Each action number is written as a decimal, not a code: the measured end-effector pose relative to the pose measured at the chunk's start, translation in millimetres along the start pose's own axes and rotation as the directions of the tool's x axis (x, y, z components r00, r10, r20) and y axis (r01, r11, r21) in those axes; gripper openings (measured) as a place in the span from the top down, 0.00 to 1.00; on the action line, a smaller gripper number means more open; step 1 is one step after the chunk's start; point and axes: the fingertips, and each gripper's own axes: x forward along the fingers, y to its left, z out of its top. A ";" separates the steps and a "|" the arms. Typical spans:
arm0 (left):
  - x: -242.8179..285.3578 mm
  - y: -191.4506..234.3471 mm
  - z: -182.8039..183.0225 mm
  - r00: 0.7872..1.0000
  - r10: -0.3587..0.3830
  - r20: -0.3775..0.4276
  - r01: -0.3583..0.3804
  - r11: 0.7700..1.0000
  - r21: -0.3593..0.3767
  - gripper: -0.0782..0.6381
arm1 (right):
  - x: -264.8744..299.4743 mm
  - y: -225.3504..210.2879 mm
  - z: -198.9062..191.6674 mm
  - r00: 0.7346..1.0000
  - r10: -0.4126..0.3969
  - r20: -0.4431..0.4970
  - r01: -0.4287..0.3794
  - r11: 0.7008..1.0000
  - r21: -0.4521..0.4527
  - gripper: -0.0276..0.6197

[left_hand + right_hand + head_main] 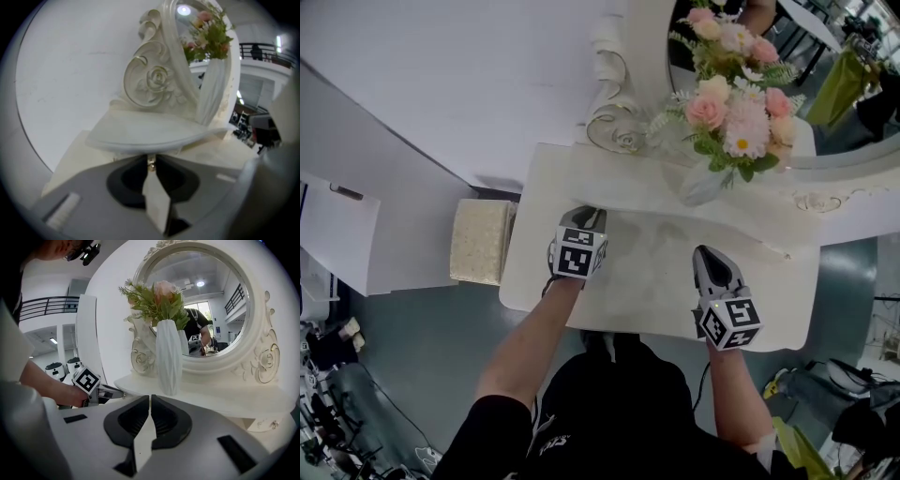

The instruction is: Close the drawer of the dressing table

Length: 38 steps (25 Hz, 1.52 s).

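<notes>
The white dressing table (656, 281) has a raised shelf (145, 133) under its round mirror (206, 305). In the left gripper view a small metal drawer knob (151, 164) sits just under the shelf's front edge. My left gripper (151, 161) is shut on it, with the jaws a narrow slit apart. Most of the drawer front is hidden behind the jaws. From the head view, the left gripper (584, 214) points at the shelf's left end. My right gripper (706, 251) hovers over the tabletop, shut and holding nothing (150, 397).
A white ribbed vase (168, 357) of pink flowers (731, 112) stands on the shelf in front of the mirror. A second small knob (274, 423) shows at the shelf's right end. A beige cushioned stool (478, 241) sits left of the table. A white wall runs behind.
</notes>
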 end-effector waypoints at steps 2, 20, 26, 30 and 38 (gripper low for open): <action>0.4 0.7 2.0 1.000 0.001 -0.001 -0.001 1.000 -0.006 0.81 | -1.2 -1.3 4.7 1.000 -0.002 0.004 0.002 1.000 -0.003 0.94; -86.6 -14.5 -5.4 0.996 -0.028 0.081 0.032 0.998 -0.055 0.82 | -28.2 46.0 37.7 0.998 0.000 0.055 0.002 0.999 -0.036 0.95; -124.4 -16.6 -0.8 0.989 -0.034 0.147 0.032 0.999 0.014 0.83 | -47.7 73.9 36.7 0.998 0.007 0.060 -0.005 0.999 -0.039 0.95; -149.1 -24.1 5.2 0.981 -0.051 0.185 0.043 0.998 0.043 0.83 | -59.9 86.7 33.9 0.998 0.012 0.065 -0.009 0.999 -0.037 0.95; -190.4 -44.4 16.2 0.974 -0.063 0.217 0.050 0.997 0.065 0.84 | -80.8 97.3 41.3 0.993 0.040 0.111 -0.036 0.999 -0.037 0.96</action>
